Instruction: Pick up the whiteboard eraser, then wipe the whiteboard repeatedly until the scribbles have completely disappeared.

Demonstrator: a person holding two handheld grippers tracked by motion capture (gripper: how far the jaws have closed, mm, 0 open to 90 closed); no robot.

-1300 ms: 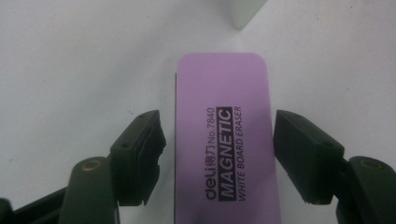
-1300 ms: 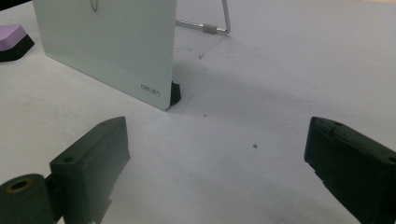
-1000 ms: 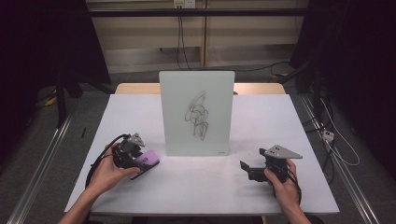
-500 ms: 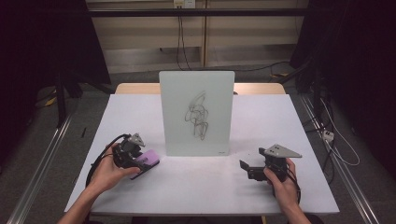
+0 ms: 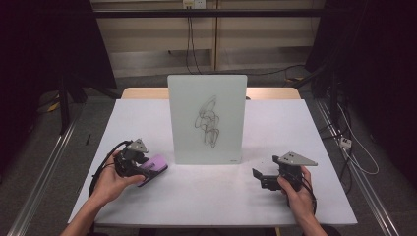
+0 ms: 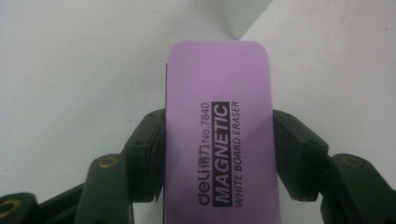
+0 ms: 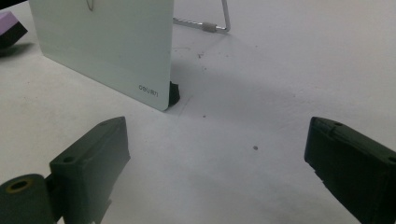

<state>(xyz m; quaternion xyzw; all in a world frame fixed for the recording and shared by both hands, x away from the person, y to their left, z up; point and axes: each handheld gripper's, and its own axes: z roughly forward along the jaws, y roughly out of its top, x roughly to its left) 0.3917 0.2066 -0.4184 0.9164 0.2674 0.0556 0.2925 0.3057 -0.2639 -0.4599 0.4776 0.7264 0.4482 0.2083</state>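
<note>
We see a white worktop [image 5: 211,196] with a small whiteboard [image 5: 207,119] standing upright near its middle, a dark scribble [image 5: 207,120] drawn across its face. In the right gripper view the board's lower corner [image 7: 154,88] carries a small printed brand mark, a black foot [image 7: 173,93] shows behind that corner, and a wire stand [image 7: 212,23] props the board from the back.

The left tool [image 5: 147,168] lies low at the left side of the worktop, held in the person's left hand [image 5: 114,179], just in front of the board's lower left corner. Its jaws are clamped on a purple eraser [image 5: 153,167]. In the left gripper view the eraser [image 6: 219,135] sits lengthwise between the two black jaws, which press against its long sides, and its top face reads "MAGNETIC WHITE BOARD ERASER". The eraser seems to rest on or just above the worktop; we cannot tell which. A corner of the board [image 6: 243,16] shows just beyond the eraser's far end.

The right tool [image 5: 257,177] is held in the person's right hand [image 5: 297,194] at the right side of the worktop, in front of the board's lower right corner and apart from it. Its jaws stand wide apart with bare worktop between them, gripping nothing. A grey three-cornered plate [image 5: 295,159] sits on top of it. At the far left edge of the right gripper view a purple corner of the eraser [image 7: 11,23] peeks in beside the board.
</note>
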